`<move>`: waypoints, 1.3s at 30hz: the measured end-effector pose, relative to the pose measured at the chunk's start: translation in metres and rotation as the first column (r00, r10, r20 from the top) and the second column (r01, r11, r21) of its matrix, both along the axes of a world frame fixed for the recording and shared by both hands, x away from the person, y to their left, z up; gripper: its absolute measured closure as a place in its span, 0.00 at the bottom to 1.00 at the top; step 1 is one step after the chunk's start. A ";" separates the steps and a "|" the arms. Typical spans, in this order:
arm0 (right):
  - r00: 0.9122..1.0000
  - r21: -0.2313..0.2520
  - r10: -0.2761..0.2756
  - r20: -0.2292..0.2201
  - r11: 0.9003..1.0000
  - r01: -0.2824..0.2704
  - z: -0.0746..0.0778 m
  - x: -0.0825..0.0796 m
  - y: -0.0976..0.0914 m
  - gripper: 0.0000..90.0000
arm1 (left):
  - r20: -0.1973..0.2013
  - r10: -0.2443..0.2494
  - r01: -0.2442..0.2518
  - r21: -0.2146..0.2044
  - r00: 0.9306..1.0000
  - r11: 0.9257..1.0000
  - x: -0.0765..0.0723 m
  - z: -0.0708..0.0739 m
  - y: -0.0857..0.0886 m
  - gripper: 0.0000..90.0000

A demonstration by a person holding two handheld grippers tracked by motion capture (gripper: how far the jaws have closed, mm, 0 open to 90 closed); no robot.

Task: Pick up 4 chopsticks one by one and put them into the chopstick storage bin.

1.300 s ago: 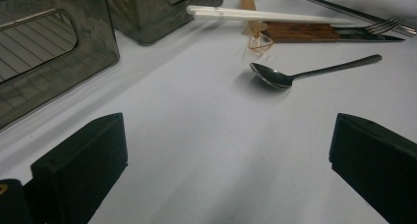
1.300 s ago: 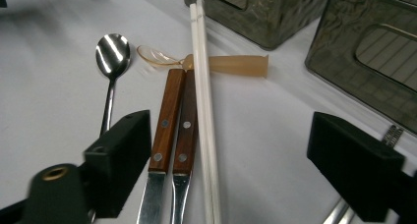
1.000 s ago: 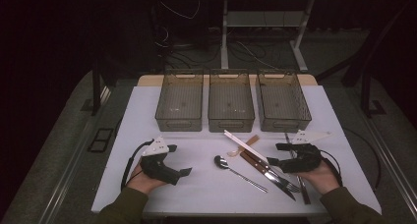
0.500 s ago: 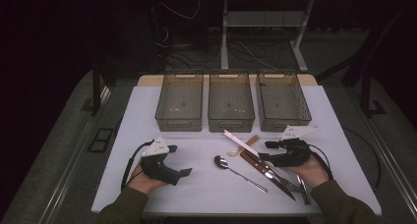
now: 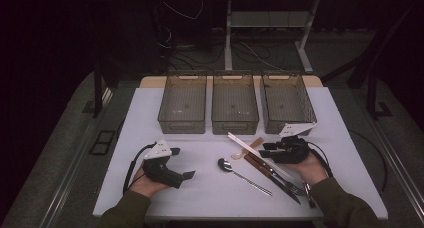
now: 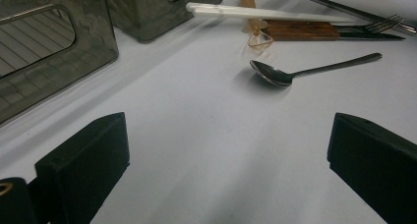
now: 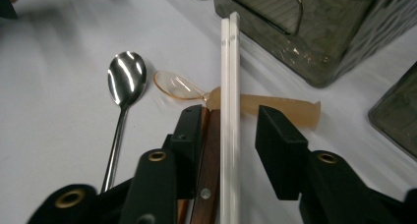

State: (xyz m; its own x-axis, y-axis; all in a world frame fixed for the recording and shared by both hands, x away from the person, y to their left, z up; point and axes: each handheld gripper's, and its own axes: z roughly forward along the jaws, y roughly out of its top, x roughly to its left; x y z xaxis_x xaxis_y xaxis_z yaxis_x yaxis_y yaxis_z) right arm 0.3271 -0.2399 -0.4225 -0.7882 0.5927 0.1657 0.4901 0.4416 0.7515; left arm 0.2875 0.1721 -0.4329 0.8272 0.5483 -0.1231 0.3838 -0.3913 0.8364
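High view dim, surroundings black; gripper views brighter, motion blur at edges.

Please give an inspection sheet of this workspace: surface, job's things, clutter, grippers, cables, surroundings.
Surface: white table, lit, dark around.
Job's things: white chopsticks lie between the right gripper's jaws, on a wooden-handled knife; pads not yet pressing.
Clutter: metal spoon, amber plastic spoon, fork; three empty grey bins at the far edge.
Grippers: right gripper jaws have just been closing around the chopsticks; left gripper open over bare table.
Cables: one trails from the left gripper; more on the floor behind.
Surroundings: desk legs, dark floor.
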 end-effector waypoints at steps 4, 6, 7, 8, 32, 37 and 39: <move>1.000 -0.022 0.002 -0.001 1.000 -0.002 -0.001 0.001 -0.002 0.80 | 0.003 -0.005 0.005 0.006 1.000 1.000 0.000 0.000 0.000 0.01; 1.000 -0.025 0.006 -0.004 1.000 -0.006 -0.002 0.001 -0.002 0.81 | 0.003 -0.004 0.004 0.004 1.000 1.000 0.000 0.000 0.000 0.01; 1.000 -0.031 0.009 -0.009 0.999 -0.010 -0.003 0.002 -0.002 0.82 | 0.002 -0.003 0.003 0.005 1.000 1.000 0.000 0.000 0.000 0.01; 1.000 -0.043 0.012 -0.013 0.999 -0.012 -0.005 0.002 -0.001 0.84 | 0.003 -0.004 0.004 0.005 1.000 1.000 0.000 0.000 0.000 0.02; 1.000 -0.122 0.023 -0.019 0.992 -0.025 -0.015 0.003 0.002 0.90 | 0.001 -0.006 0.006 0.007 1.000 1.000 0.001 -0.001 0.000 0.02; 1.000 -0.123 0.020 -0.018 0.992 -0.022 -0.015 0.003 0.002 0.90 | 0.000 -0.007 0.007 0.007 1.000 1.000 0.001 -0.001 -0.001 0.01; 1.000 -0.129 0.019 -0.015 0.991 -0.021 -0.016 0.003 0.002 0.90 | 0.001 -0.007 0.007 0.007 1.000 1.000 0.001 -0.001 -0.001 0.02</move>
